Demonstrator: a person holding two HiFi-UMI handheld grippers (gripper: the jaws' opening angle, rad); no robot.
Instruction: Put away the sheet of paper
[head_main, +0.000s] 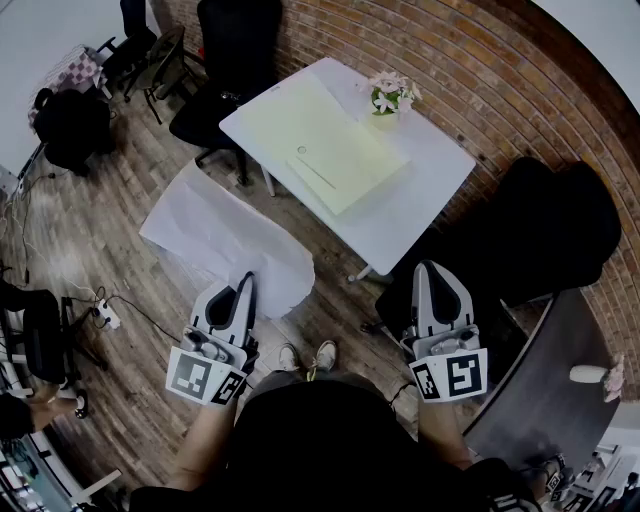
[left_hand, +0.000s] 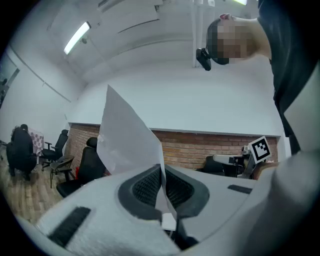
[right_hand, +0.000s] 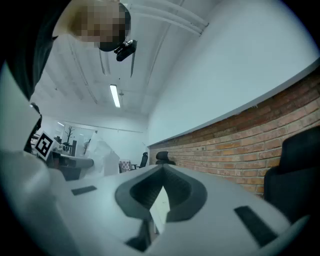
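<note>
A large white sheet of paper (head_main: 222, 232) hangs in the air over the wooden floor, left of the table. My left gripper (head_main: 245, 287) is shut on its near edge. In the left gripper view the sheet (left_hand: 127, 140) rises up and to the left from between the closed jaws of that gripper (left_hand: 161, 172). My right gripper (head_main: 437, 272) is held level to the right, near the table's corner; its jaws meet at the tip with nothing between them (right_hand: 162, 171). The sheet (right_hand: 102, 154) shows faintly at the left of the right gripper view.
A white table (head_main: 425, 190) stands ahead with a pale yellow-green folder (head_main: 320, 140) and a small flower pot (head_main: 388, 95) on it. Black office chairs (head_main: 235, 50) stand behind it and a black seat (head_main: 545, 235) is at the right. A brick wall (head_main: 480, 70) runs along the back.
</note>
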